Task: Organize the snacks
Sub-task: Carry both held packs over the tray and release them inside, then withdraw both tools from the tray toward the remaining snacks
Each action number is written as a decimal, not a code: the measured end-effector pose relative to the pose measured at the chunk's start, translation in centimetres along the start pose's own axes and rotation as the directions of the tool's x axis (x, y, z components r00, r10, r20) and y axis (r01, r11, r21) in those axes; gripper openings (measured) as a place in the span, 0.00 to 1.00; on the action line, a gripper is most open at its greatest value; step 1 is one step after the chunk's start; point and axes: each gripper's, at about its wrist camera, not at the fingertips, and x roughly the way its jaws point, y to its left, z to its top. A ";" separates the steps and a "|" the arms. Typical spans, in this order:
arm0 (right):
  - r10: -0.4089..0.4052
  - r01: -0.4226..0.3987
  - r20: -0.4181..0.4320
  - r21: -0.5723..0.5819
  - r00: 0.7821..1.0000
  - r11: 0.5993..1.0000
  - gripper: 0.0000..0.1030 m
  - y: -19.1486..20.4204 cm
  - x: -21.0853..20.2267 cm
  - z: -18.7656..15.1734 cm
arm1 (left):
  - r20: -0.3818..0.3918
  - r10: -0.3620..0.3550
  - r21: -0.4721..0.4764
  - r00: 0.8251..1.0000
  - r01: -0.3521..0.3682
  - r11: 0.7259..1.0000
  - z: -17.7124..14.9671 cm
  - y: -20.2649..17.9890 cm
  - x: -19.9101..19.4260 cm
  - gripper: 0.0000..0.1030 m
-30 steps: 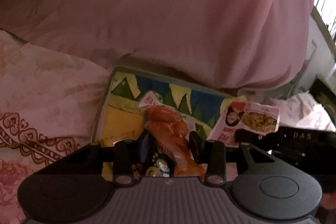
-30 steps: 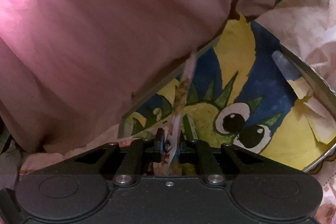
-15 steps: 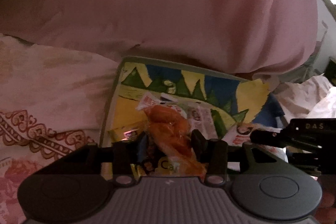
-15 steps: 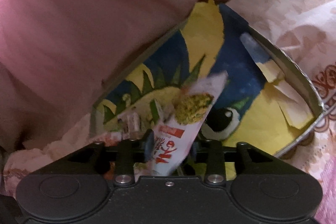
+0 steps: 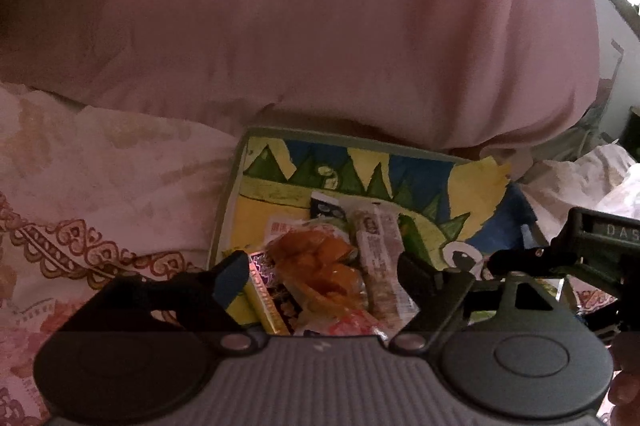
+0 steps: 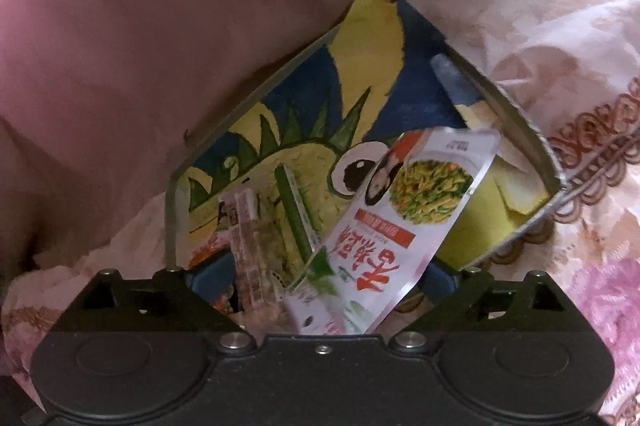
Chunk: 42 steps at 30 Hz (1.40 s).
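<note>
A tray with a yellow, blue and green cartoon lining lies on the bed; it also shows in the right wrist view. My left gripper is open above an orange snack pack that lies in the tray beside a long pale bar packet and a purple-yellow packet. My right gripper is open; a white and red pouch picturing a vegetable dish lies loose between its fingers over the tray, next to a pale bar packet and a green stick packet.
A large pink pillow presses against the tray's far edge. Floral bed linen surrounds the tray. The right gripper's body sits at the tray's right end in the left wrist view.
Both grippers opened. The left one let go of the orange pack, now lying in the tray. The right one let go of the white pouch, which tipped flat over the tray.
</note>
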 end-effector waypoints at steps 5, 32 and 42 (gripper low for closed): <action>-0.002 0.002 -0.015 0.030 1.000 1.000 0.99 0.1 -1.5 0.2 | 0.003 -0.001 -0.012 1.000 0.001 1.000 -0.3 0.0 -1.5 0.87; 0.103 0.004 0.219 -0.440 0.970 0.898 0.99 1.6 -14.3 -11.4 | 0.097 0.087 0.070 0.991 -0.094 0.993 -4.6 -0.5 -15.3 1.00; 0.040 0.189 0.327 -0.635 0.944 0.749 0.99 1.1 -17.5 -20.2 | 0.071 0.146 0.115 0.987 -0.154 0.981 -8.9 0.0 -20.3 1.00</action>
